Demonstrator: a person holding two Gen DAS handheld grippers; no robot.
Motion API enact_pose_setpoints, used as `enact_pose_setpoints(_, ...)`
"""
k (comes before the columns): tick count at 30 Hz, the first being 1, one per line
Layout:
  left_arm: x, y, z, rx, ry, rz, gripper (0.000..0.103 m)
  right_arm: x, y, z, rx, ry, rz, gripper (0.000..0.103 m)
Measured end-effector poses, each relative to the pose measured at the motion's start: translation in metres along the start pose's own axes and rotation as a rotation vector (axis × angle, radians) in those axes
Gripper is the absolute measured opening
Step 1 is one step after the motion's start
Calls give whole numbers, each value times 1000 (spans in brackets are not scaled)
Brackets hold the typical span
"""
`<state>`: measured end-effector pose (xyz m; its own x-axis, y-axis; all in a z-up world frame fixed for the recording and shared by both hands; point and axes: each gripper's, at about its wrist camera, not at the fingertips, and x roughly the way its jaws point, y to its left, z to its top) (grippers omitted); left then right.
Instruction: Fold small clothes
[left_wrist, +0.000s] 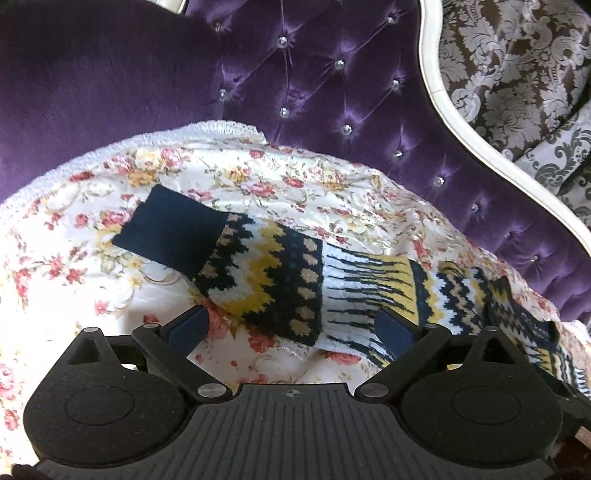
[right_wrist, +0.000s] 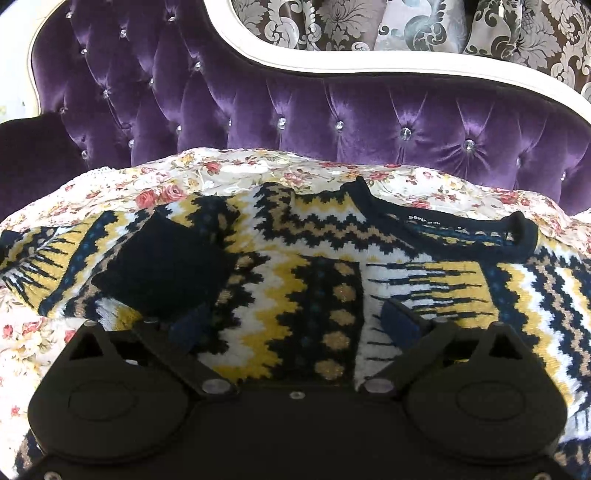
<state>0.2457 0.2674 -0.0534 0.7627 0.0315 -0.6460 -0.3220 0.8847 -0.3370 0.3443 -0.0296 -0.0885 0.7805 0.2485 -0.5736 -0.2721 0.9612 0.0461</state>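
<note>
A small knitted sweater (right_wrist: 325, 258) in navy, yellow and white zigzags lies flat on a floral sheet (right_wrist: 221, 170). Its neckline (right_wrist: 461, 236) faces the purple sofa back. In the right wrist view one sleeve is folded across the body, navy cuff (right_wrist: 162, 273) at the left. My right gripper (right_wrist: 295, 321) is open just above that sleeve. In the left wrist view the other sleeve (left_wrist: 280, 277) stretches out to the left, ending in a navy cuff (left_wrist: 173, 232). My left gripper (left_wrist: 293, 325) is open, its fingers either side of the sleeve's near edge.
The floral sheet (left_wrist: 74, 229) covers the seat of a tufted purple velvet sofa (left_wrist: 332, 81) with a white curved frame (left_wrist: 443, 96). Patterned brown-and-silver curtains (right_wrist: 369, 22) hang behind it.
</note>
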Motion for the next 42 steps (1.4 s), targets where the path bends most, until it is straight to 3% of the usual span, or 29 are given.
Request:
enact_pose_setpoints(7,13,10,16,-86,-18,-28,94,0,0,0,1,-2,2,98)
enact_pose_setpoints(9,14,16,20,-136,-32,-26,82,0,0,0,1,-2,2,98)
enact_pose_setpoints(11,16,21,24,-181,-34,-13,60,0,0,0,0,-2,2,98)
enact_pose_setpoints(12,17,23,25,-199,-33,-21,57,0,0,0,0,-3,2,98)
enact_pose_setpoints(14,18,28,27,-235,-36,-58,20,0,0,0,0,-4,2,98)
enact_pose_setpoints(15,18,29,28,-254,-41,-63,11,-1,0,0,1,-4,2,98)
enact_pose_setpoints(16,17,30,28,-266,-51,-61,8,0,0,0,1,-4,2,98)
enact_pose_setpoints(25,-41,12,61,-139,-278,-19,7,-1,0,0,2,-4,3,99)
enact_pose_setpoints(30,-64,-11,77,-24,-361,14,7,0,0,0,5,-3,5,99)
enact_pose_setpoints(35,-84,-29,83,24,-449,38,7,1,-1,0,8,-1,9,99)
enact_pose_setpoints(42,-108,-67,87,104,-472,-27,7,2,-2,3,15,16,20,101)
